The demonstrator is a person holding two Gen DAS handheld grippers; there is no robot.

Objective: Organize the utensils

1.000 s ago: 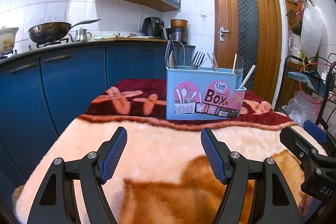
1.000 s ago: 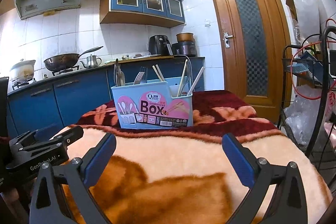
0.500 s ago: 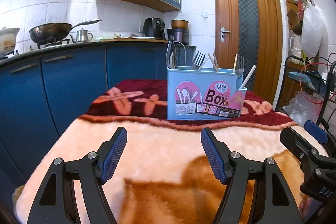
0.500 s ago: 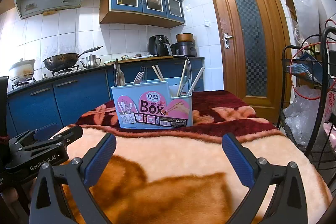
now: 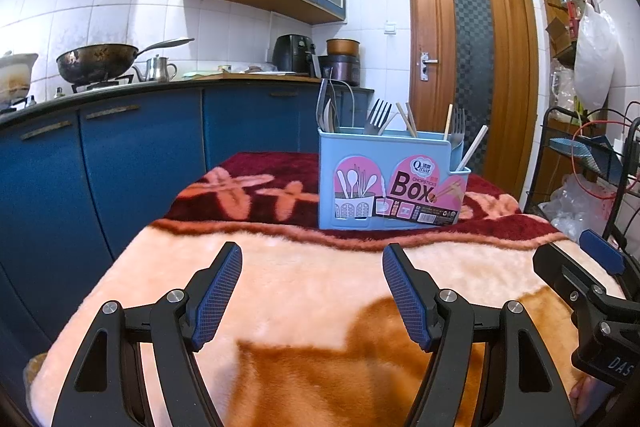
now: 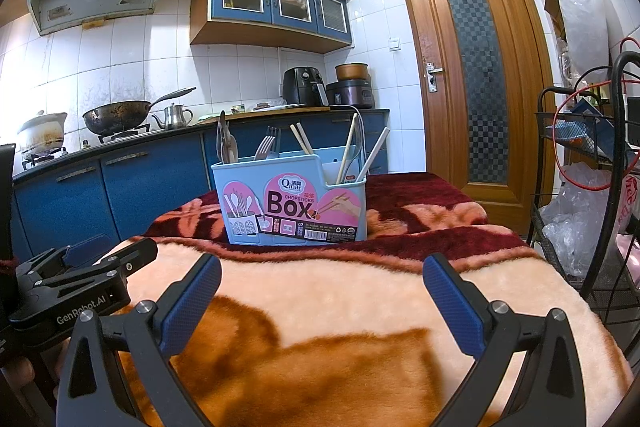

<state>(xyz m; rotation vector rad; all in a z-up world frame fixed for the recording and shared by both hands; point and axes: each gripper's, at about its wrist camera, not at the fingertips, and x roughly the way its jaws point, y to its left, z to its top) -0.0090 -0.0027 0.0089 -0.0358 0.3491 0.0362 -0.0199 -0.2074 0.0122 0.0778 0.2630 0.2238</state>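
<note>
A light blue utensil box [image 5: 392, 183] with a pink "Box" label stands upright on the far part of a blanket-covered table [image 5: 312, 279]; it also shows in the right wrist view [image 6: 292, 199]. Forks [image 5: 377, 116], spoons [image 6: 226, 143] and chopsticks [image 6: 347, 151] stand in its compartments. My left gripper [image 5: 312, 287] is open and empty, low over the blanket, well short of the box. My right gripper [image 6: 322, 303] is open and empty, beside the left one. Each gripper shows at the edge of the other's view.
Blue kitchen cabinets with a wok [image 5: 98, 61] and kettle [image 5: 158, 69] run along the left. A wooden door [image 5: 472, 67] is behind the table. A black wire rack [image 6: 580, 195] with bags and cables stands at the right.
</note>
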